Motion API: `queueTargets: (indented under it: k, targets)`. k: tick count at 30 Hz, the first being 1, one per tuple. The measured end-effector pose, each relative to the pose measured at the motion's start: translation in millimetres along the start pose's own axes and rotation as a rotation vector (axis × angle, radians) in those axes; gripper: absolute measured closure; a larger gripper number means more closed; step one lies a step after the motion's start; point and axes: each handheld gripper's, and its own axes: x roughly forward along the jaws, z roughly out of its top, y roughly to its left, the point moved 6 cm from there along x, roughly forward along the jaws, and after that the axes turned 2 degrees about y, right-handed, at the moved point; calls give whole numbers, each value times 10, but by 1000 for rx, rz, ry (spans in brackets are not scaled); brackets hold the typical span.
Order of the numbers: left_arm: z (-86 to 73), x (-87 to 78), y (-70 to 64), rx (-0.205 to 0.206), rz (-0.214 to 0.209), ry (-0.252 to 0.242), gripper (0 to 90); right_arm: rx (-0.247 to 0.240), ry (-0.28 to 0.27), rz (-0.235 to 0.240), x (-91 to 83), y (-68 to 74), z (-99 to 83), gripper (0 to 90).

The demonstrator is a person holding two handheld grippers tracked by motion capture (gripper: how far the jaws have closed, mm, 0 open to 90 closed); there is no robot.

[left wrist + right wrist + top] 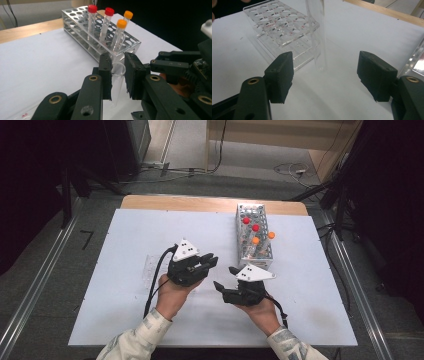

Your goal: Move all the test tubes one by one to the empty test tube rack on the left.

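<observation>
My left gripper (117, 62) is shut on a clear uncapped tube (117, 82), which stands upright between its pads, open mouth up. In the high view the left gripper (210, 261) sits mid-table, and the right gripper (225, 277) is just to its right. The right gripper (325, 72) stands open with nothing between its jaws; the clear tube (317, 32) hangs a little beyond them. Behind it lies an empty clear rack (282, 27). A metal-look rack (100, 40) holds two red-capped tubes (92, 8) and two orange-capped tubes (121, 23).
The rack with capped tubes (254, 237) stands at the back right of the white mat (125, 310). The empty clear rack (150, 267) lies left of the left hand. The wooden table edge (200, 202) runs along the back.
</observation>
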Motion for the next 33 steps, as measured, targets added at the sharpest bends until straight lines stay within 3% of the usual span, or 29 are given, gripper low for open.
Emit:
queueTargets:
  k: [10,19,33]
  targets:
    - [106,-188,146,-24,18,-46,771,15,4,-8,-21,-41,-20,279]
    - [150,-280,295,-40,61,-72,771,24,6,-15,-25,-69,-32,280]
    - [148,-359,557,-41,165,-82,771,35,3,-25,-40,-106,-41,281]
